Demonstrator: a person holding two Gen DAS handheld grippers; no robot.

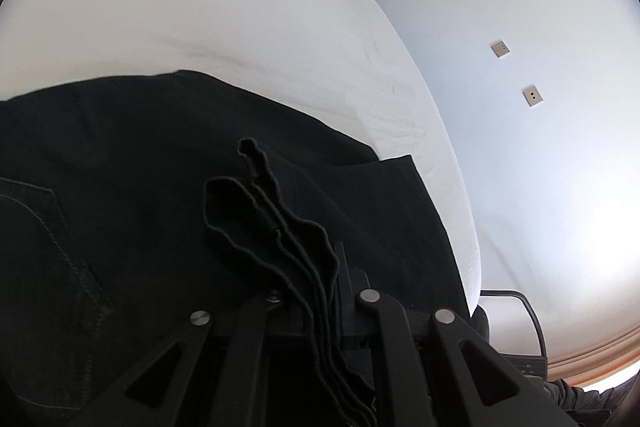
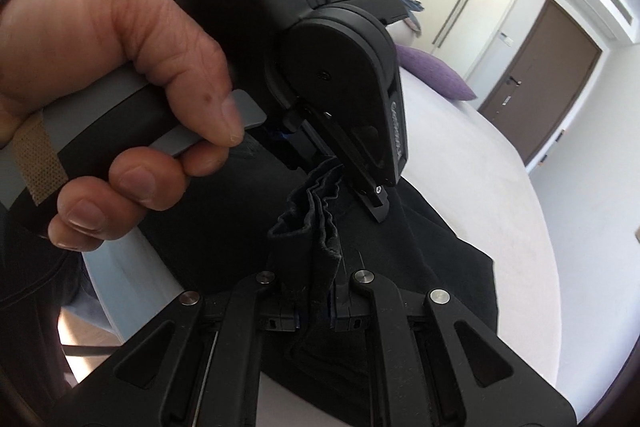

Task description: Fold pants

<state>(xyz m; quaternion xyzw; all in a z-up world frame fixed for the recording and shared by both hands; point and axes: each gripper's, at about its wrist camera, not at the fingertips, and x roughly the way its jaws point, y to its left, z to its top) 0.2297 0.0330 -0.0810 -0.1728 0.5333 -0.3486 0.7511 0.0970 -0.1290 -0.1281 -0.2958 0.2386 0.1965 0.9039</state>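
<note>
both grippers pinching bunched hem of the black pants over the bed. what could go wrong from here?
1. The right gripper and left gripper both clamp several wavy layers of the pants; an outer layer may slip out, skewing the fold.
2. The two grippers sit very close on the same bunched edge, so they may collide when moved.
3. The pants lie near the edge of the bed; a pull that way could drag fabric off the side.

pants [image 1: 120, 167]: black, plain | tongs [image 2: 316, 319]: black | bed sheet [image 1: 180, 7]: white | pillow [image 2: 436, 71]: purple
</note>
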